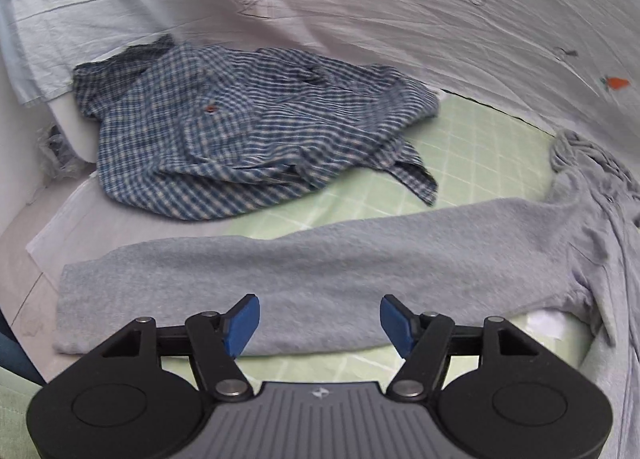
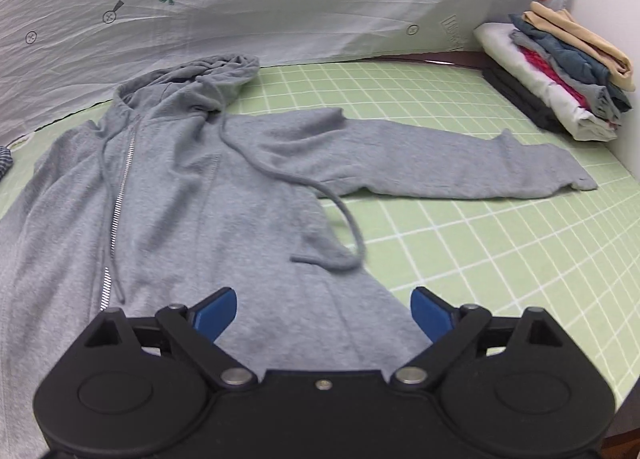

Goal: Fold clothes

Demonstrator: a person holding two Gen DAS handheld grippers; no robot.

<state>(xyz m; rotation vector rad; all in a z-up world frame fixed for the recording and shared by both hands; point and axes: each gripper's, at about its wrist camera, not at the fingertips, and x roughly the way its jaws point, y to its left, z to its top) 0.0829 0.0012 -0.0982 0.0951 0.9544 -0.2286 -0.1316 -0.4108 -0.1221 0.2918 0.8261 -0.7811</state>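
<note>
Lying flat on the green checked tabletop (image 2: 460, 259), grey zip hoodie (image 2: 180, 187): sleeves outstretched sideways, one before each hand-held gripper, left (image 1: 320, 323) and right (image 2: 324, 315), both apart, empty.

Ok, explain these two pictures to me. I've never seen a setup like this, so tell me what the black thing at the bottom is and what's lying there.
The black thing is a hand-held pair of tongs with blue pads; a person carries one in each hand, each with a camera looking along it. One picture is from the left tongs, the other from the right tongs. Both stand open and hold nothing. On the green checked mat a grey hoodie lies spread flat, sleeves out. Beyond its sleeve lies a crumpled checked shirt. A pile of folded clothes sits in the far right corner.
</note>
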